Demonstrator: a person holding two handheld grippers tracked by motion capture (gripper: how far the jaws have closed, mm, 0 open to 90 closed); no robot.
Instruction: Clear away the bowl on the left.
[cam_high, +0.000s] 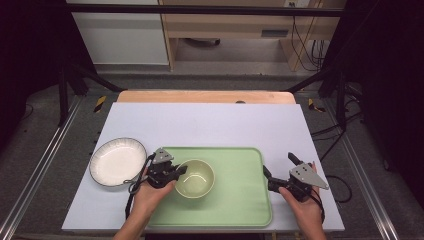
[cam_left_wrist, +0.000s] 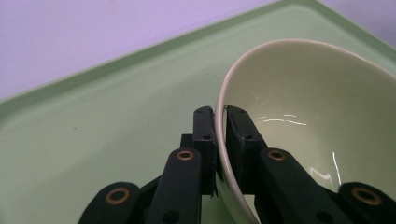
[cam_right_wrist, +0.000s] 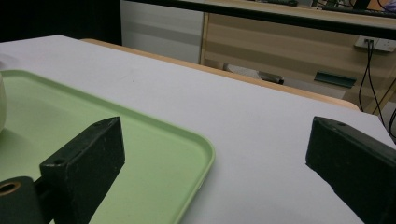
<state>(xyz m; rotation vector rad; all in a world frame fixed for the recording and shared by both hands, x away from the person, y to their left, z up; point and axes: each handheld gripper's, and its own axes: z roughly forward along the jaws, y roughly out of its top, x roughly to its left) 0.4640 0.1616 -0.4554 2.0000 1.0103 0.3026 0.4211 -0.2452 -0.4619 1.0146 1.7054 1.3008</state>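
The pale green bowl (cam_high: 195, 178) sits on the green tray (cam_high: 240, 200) at its left-centre, on the white tabletop (cam_high: 210, 125), with the left claw (cam_left_wrist: 220, 122) clamped on the bowl's left rim, one jaw inside the wall and one outside. The right claw (cam_high: 280, 172) hovers at the tray's right edge with jaws wide apart, holding nothing. The bowl appears rigid, glazed and likely slippery and breakable, so a firm rim grip suits it; a white plate (cam_high: 118, 161) lies left of the tray.

The left gripper view's edges crop the bowl (cam_left_wrist: 299, 121).
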